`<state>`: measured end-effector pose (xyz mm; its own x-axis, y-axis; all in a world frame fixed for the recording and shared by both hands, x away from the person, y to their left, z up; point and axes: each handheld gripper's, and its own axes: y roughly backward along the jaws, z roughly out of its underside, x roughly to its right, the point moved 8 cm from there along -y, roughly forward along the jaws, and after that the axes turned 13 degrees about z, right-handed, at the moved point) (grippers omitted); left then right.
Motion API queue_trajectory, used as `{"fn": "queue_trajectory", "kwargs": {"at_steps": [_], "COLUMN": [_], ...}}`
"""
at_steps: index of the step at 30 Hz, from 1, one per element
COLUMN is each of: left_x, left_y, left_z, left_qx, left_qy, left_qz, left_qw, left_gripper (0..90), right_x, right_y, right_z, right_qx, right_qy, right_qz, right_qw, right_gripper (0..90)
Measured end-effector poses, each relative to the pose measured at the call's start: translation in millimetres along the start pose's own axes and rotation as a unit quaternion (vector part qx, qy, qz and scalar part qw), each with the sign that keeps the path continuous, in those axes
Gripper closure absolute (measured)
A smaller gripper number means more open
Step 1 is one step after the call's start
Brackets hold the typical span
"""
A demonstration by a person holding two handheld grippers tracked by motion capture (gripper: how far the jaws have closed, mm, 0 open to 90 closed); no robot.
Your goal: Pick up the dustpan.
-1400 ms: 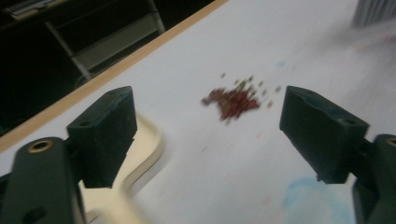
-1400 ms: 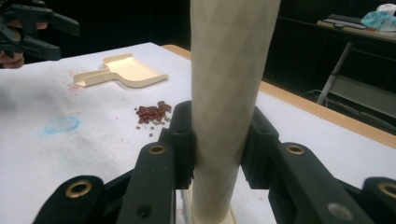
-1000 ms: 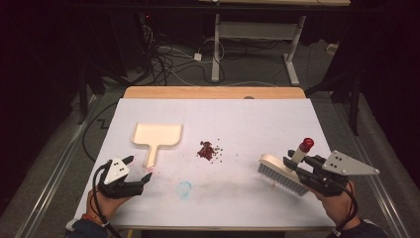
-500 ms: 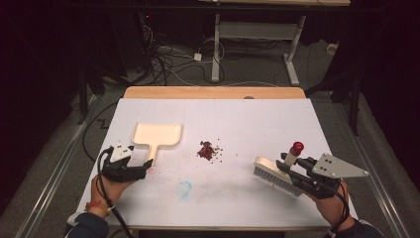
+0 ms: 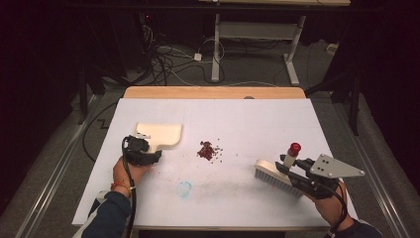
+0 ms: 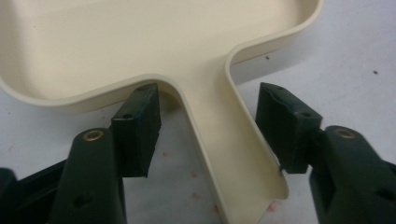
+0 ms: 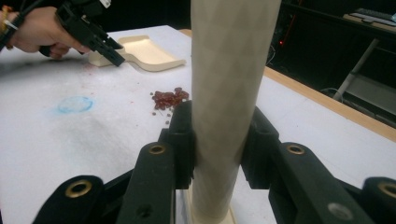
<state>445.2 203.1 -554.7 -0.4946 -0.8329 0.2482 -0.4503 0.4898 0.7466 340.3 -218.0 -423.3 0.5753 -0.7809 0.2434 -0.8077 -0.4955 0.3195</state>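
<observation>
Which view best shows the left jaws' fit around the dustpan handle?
The left gripper view: the dustpan handle lies between the just-closing jaws, a gap showing on one side. In the high view the left gripper covers the handle. The right gripper view shows it far off, side-on.

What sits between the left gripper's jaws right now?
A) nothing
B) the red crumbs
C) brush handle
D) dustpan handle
D: in the left gripper view the cream dustpan handle lies between the left gripper's two jaws, which have just been closing around it with gaps left on both sides.
</observation>
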Motion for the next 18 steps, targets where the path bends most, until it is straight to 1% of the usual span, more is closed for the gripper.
{"fn": "queue_trajectory", "kwargs": {"at_steps": [2,4,8,9,11,15,18], "left_x": [-1.0,-2.2,-7.1,-7.6,-7.3,-8.1,-9.5], "left_y": [-2.0,-2.3,0.2,0.4,0.5,2.5,5.5], "left_z": [-1.5,-2.0,-0.9,-0.7,-0.6,-0.9,-1.4], "left_qx": [0.006,0.011,0.021,0.022,0.021,0.018,0.025], "left_qy": [-0.006,-0.007,-0.005,-0.007,-0.013,-0.024,-0.025], "left_qz": [-0.005,-0.003,-0.008,-0.005,-0.007,-0.01,-0.005], "left_qw": [1.0,0.9999,0.9997,0.9997,0.9997,0.9995,0.9994], "left_gripper": [43.0,47.1,61.4,63.1,63.2,63.6,63.7], "right_x": [0.7,1.1,0.7,0.6,0.6,2.4,4.0], "right_y": [-0.5,-1.3,-2.1,-2.2,-2.7,-4.8,-6.9], "right_z": [0.2,0.2,0.1,0.0,-0.5,-2.3,-2.8], "right_qx": [0.0,0.001,0.002,0.002,0.003,0.009,0.009], "right_qy": [-0.002,-0.002,-0.002,-0.002,-0.002,-0.01,-0.013], "right_qz": [-0.001,0.001,-0.001,-0.001,-0.002,-0.003,-0.002], "right_qw": [1.0,1.0,1.0,1.0,1.0,0.9999,0.9999], "right_gripper": [70.2,70.2,70.2,70.2,70.2,70.2,70.3]}}
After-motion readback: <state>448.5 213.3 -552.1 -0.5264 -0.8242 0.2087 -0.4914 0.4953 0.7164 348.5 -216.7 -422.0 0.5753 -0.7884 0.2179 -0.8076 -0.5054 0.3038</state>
